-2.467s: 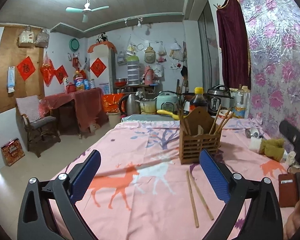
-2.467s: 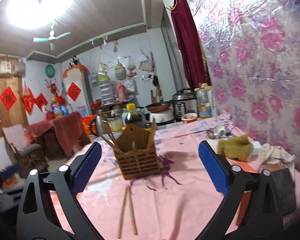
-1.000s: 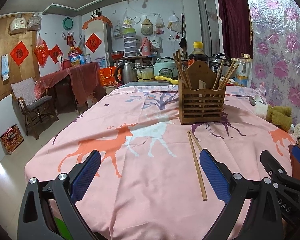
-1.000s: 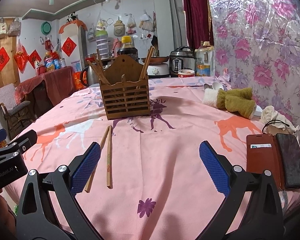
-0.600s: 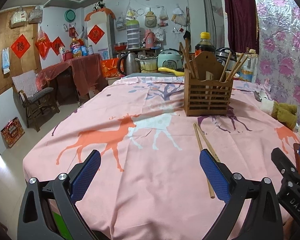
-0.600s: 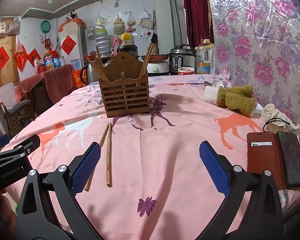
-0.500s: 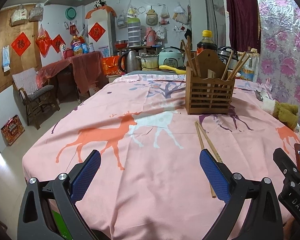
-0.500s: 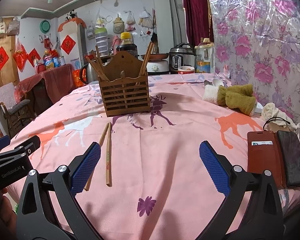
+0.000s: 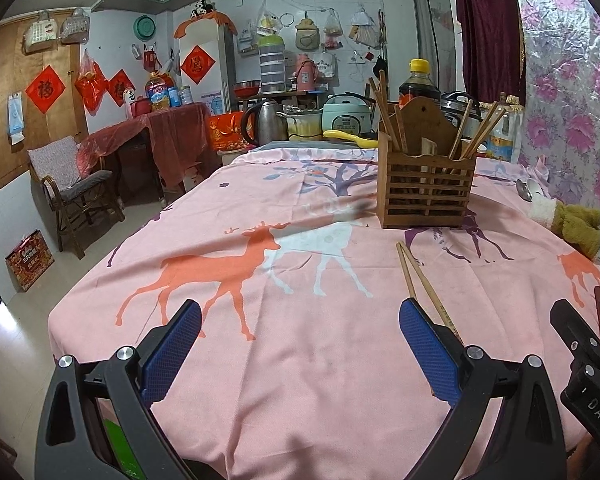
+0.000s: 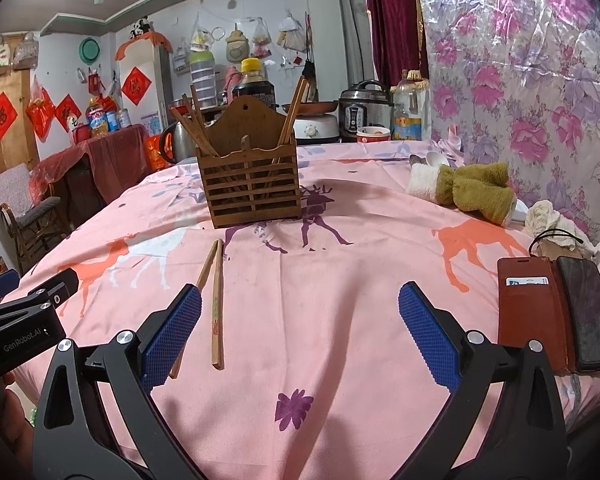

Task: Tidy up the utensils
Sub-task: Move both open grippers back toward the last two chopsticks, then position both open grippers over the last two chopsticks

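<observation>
Two chopsticks (image 10: pixel 216 300) lie loose on the pink tablecloth (image 10: pixel 360 280), short of the wooden holder (image 10: pixel 252 188) that stands farther in toward the table's far edge and already carries several upright chopsticks. Their long axis runs from the near edge toward the holder, tips almost together at the holder end. Both grippers hover low over the near edge, jaws spread wide and empty. The right gripper (image 10: pixel 300 328) has the pair just off its left finger (image 10: pixel 172 336); the left gripper (image 9: pixel 300 344) has them passing behind its right finger (image 9: pixel 428 352). The sticks lie between the two, about equally near; the right one probably has the clearer line, needing a small shift left and jaws closing across the shafts.
</observation>
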